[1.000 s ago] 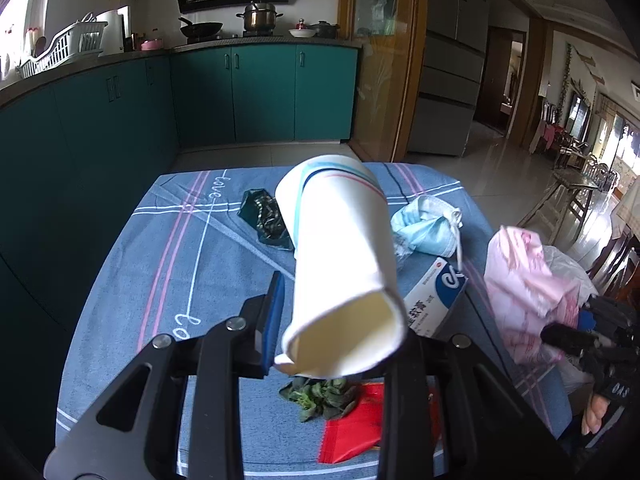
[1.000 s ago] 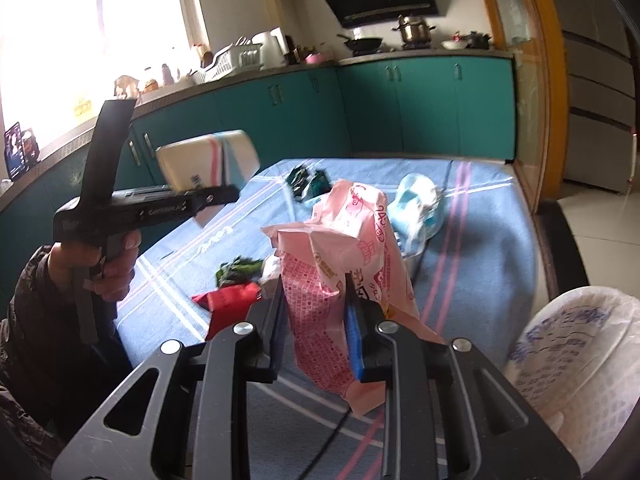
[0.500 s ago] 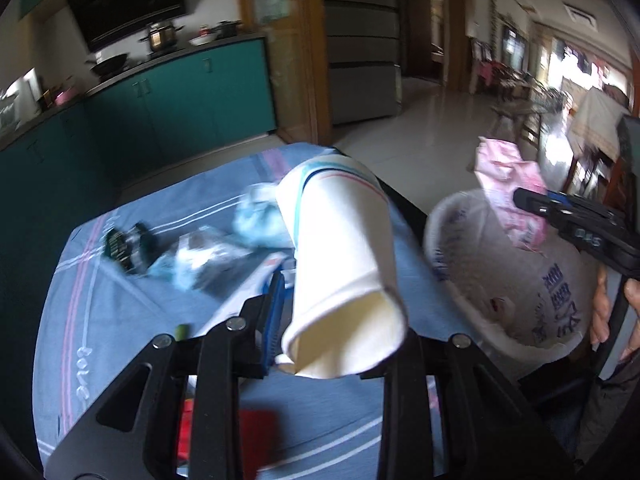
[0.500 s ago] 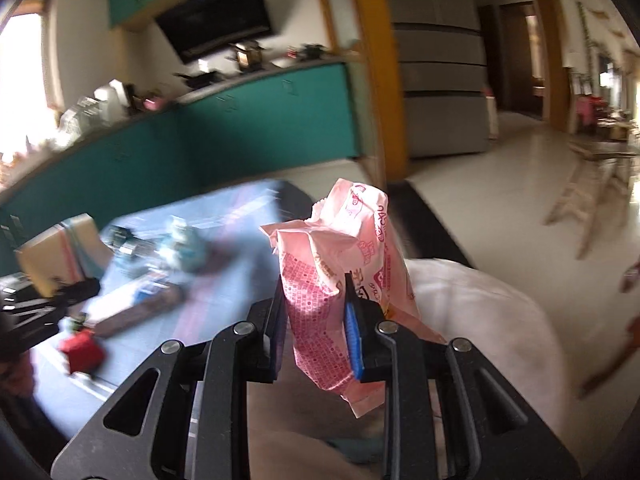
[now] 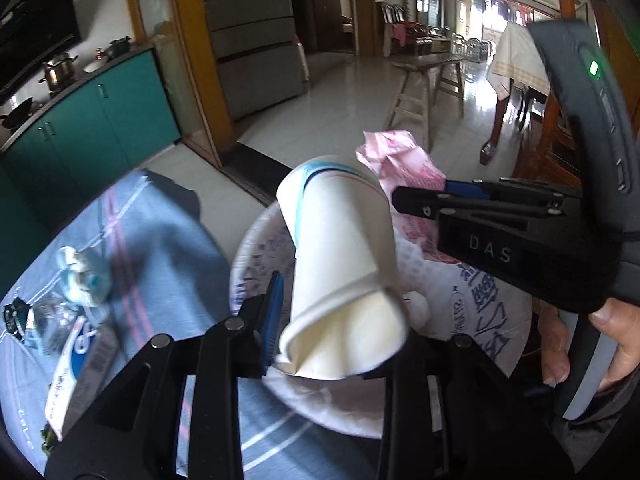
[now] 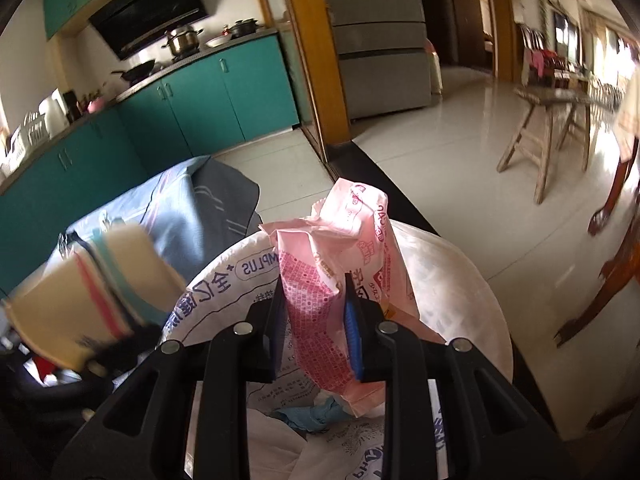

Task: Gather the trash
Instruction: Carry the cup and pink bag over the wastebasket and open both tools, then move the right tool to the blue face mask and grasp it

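Landmark: the white trash bag [image 6: 460, 280], mouth open, standing just off the edge of the blue-clothed table [image 5: 132, 248].
Left gripper [image 5: 340, 320]: jaws closed on the paper cup [image 5: 340, 264] near its open rim, which is squashed to a crease; the cup hangs over the near side of the bag's mouth.
Right gripper [image 6: 316, 316]: clamped almost shut on the pink wrapper [image 6: 340, 264], pinched across its middle, right above the bag's opening.
Cup, handling: I'd say light and thin-walled, dents readily; hold near the rim, as now, and it should drop cleanly when freed.
Wrapper, handling: looks limp, crinkly, near weightless; may cling to a pad or drift, so release it low in the bag.
Left on the table, beside the bag: a blue-and-white box [image 5: 76, 364] and a crumpled mask [image 5: 84, 272].
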### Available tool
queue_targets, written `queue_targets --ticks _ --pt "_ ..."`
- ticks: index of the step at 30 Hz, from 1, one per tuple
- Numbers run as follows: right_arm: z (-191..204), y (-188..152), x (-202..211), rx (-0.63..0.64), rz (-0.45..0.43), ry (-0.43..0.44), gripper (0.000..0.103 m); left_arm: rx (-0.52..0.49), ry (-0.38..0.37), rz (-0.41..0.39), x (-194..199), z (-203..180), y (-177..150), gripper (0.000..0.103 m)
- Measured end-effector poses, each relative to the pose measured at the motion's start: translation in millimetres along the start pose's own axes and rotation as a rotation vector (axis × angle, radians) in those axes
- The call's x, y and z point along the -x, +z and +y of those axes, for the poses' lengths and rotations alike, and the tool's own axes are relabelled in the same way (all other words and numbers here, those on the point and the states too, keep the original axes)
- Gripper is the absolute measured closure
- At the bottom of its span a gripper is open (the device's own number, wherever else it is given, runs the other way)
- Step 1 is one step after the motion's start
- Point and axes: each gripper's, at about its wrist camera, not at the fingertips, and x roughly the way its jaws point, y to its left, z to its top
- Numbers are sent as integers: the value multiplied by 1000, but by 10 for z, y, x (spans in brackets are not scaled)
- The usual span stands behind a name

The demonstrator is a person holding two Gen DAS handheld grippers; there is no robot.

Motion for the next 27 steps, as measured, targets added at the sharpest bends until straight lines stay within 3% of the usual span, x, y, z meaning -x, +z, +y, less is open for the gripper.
queue_targets --ticks 3,5,9,15,18,21,23,25,27 --pt "-111 14 49 -41 -11 12 71 -6 -16 24 -154 -122 15 69" --pt "-163 6 85 -64 -21 11 60 0 -13 29 -219 -191 -6 66" --pt "-230 24 128 -106 -28 27 58 14 2 27 -251 -157 -19 55" --pt "-246 34 128 -136 -33 28 45 -5 58 -4 -37 -34 -65 32" --pt "-215 46 108 -126 -41 36 43 -46 120 -4 95 80 -85 28" --pt "-37 63 137 -86 -94 77 38 -74 197 -44 329 314 -103 23" --pt "152 74 235 -43 -180 100 14 -62 240 -85 486 508 -96 21" --pt "323 73 337 3 -262 110 3 -22 295 -127 645 751 -134 20" --pt "530 73 372 60 -308 124 3 36 353 -131 756 1020 -157 20"
